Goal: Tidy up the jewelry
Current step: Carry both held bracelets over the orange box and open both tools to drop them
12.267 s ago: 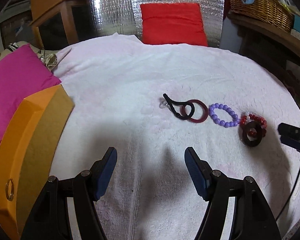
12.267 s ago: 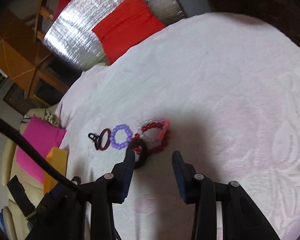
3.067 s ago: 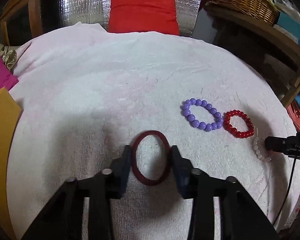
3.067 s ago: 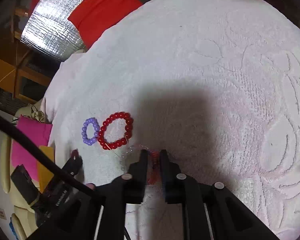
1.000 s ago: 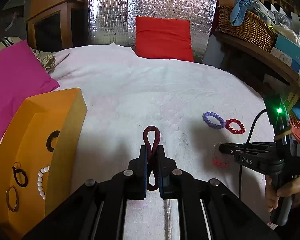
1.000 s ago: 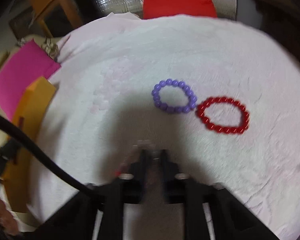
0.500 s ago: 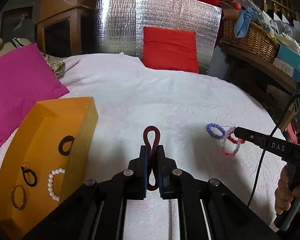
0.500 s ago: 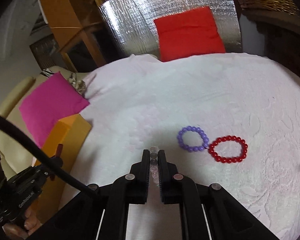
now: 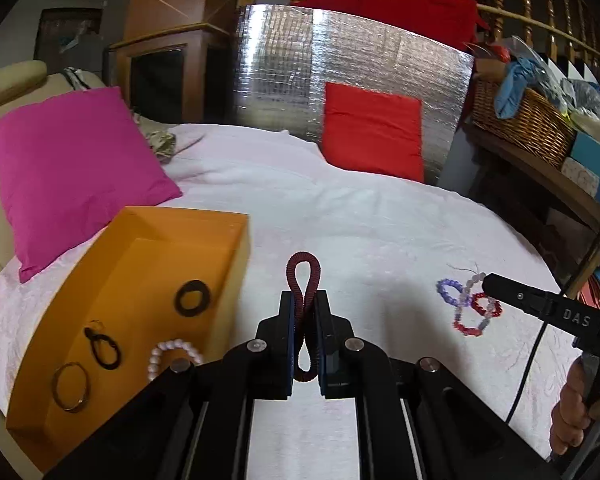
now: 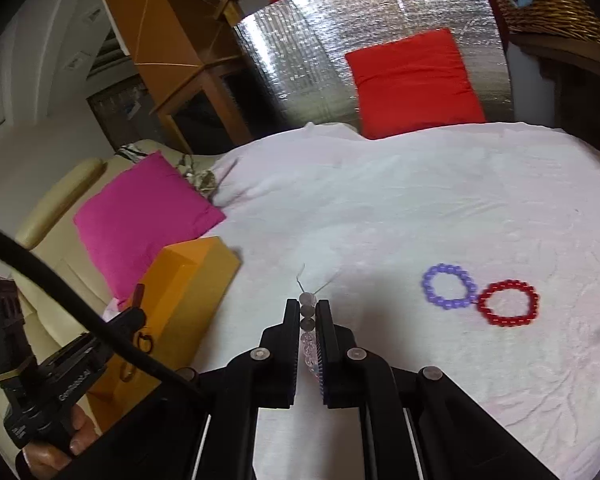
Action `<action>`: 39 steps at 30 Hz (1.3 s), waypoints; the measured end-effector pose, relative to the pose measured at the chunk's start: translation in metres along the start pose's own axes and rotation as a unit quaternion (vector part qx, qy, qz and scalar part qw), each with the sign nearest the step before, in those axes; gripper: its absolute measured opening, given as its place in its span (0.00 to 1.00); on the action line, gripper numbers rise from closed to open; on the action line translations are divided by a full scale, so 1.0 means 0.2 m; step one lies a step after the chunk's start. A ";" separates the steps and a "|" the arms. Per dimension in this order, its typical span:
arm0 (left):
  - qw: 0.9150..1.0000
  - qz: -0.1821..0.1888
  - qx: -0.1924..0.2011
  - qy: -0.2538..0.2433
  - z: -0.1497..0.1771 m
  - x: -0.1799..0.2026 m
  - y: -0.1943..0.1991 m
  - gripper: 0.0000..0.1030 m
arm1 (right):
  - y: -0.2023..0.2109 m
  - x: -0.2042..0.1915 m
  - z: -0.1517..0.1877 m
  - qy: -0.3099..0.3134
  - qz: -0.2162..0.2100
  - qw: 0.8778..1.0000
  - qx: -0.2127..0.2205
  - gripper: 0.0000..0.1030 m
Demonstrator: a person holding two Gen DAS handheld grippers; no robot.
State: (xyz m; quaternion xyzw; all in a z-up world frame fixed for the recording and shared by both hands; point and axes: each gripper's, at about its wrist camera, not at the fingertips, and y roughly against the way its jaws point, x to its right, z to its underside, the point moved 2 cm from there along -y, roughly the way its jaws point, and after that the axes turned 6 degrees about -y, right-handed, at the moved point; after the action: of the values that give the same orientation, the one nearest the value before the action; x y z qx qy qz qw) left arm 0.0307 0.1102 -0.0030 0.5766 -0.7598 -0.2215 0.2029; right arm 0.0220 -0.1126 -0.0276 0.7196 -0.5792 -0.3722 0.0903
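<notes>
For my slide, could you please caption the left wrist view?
Left claw pinching a dark red bangle beside the orange box.

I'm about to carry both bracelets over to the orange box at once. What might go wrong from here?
1. The left claw pinches the dark red bangle flat; it may spring sideways on release and miss the orange box.
2. The right claw holds the clear bead bracelet by a few beads, with the rest hanging below, so it could slip out.
3. Both claws heading for one box could collide.
</notes>
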 end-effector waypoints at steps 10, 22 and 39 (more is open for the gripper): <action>0.998 -0.059 0.003 0.032 0.02 -0.29 0.05 0.09 | -0.13 -0.29 0.04 0.017 -0.030 0.999 -0.016 0.08; 0.992 -0.116 -0.003 0.055 0.07 -0.55 0.11 0.09 | -0.25 -0.72 0.03 0.068 -0.062 0.996 -0.023 0.09; 0.986 -0.127 -0.064 0.082 0.18 -0.75 0.05 0.09 | -0.55 -1.06 0.06 0.084 -0.096 0.989 -0.069 0.09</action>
State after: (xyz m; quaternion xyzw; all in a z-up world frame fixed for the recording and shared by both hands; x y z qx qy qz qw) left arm 0.0399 0.2621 -0.0345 0.6704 -0.6456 -0.2458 0.2709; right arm 0.0887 0.1164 -0.0061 0.7924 -0.4709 -0.3566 0.1523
